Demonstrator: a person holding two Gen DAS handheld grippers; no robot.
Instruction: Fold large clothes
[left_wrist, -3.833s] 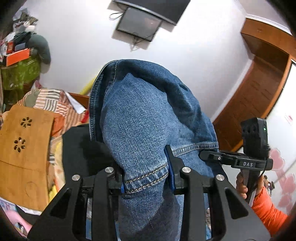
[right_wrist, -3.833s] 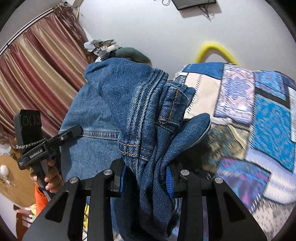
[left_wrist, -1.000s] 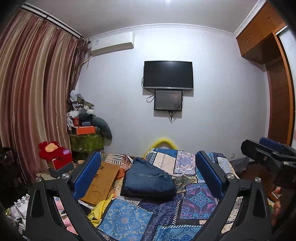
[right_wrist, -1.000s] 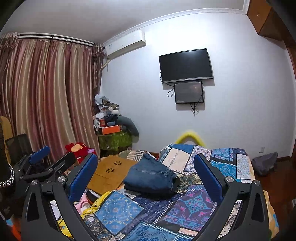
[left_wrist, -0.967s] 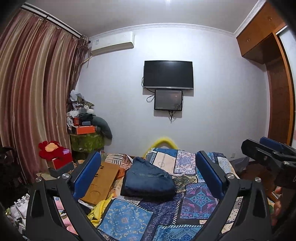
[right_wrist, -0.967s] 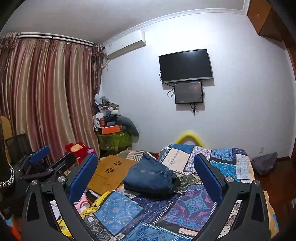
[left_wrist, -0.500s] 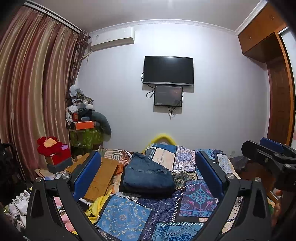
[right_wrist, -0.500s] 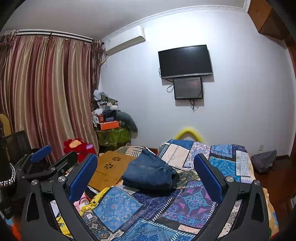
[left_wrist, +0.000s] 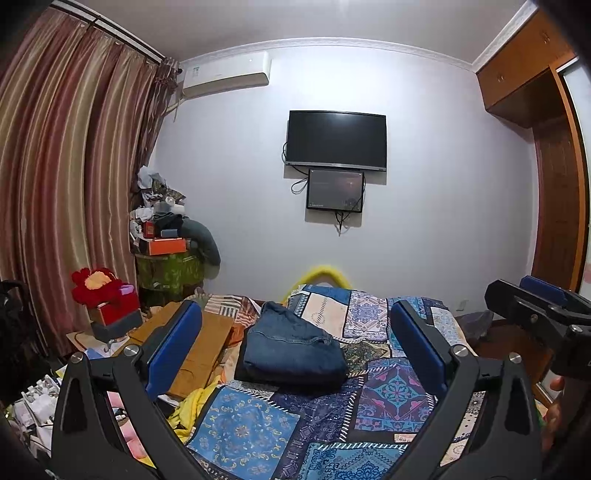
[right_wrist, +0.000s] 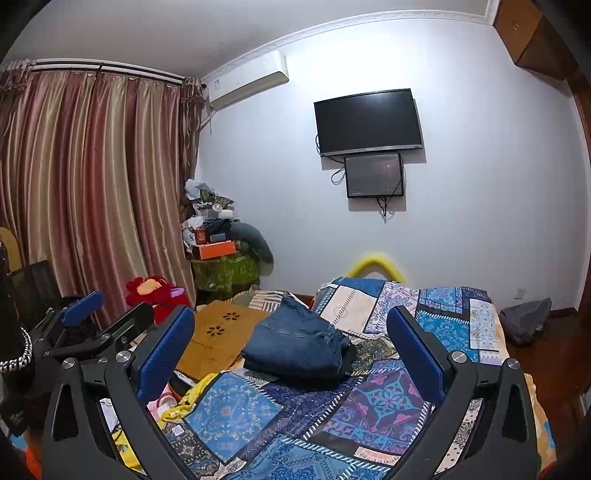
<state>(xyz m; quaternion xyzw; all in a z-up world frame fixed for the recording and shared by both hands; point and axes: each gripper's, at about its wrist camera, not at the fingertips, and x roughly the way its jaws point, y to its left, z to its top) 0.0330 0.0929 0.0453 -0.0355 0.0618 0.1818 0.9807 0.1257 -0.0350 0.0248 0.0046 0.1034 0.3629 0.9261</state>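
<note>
Folded blue denim jeans (left_wrist: 291, 350) are lying on the patchwork bedspread (left_wrist: 388, 391), clear of both my grippers.

I am holding my left gripper (left_wrist: 293, 352) and my right gripper (right_wrist: 291, 354) spread wide with nothing between the blue pads, both well back from the jeans. The bundle is sitting toward the far left of the bed, just beside a brown perforated wooden board (right_wrist: 218, 332); something dark seems to be lying under it, though I cannot make it out.
</note>
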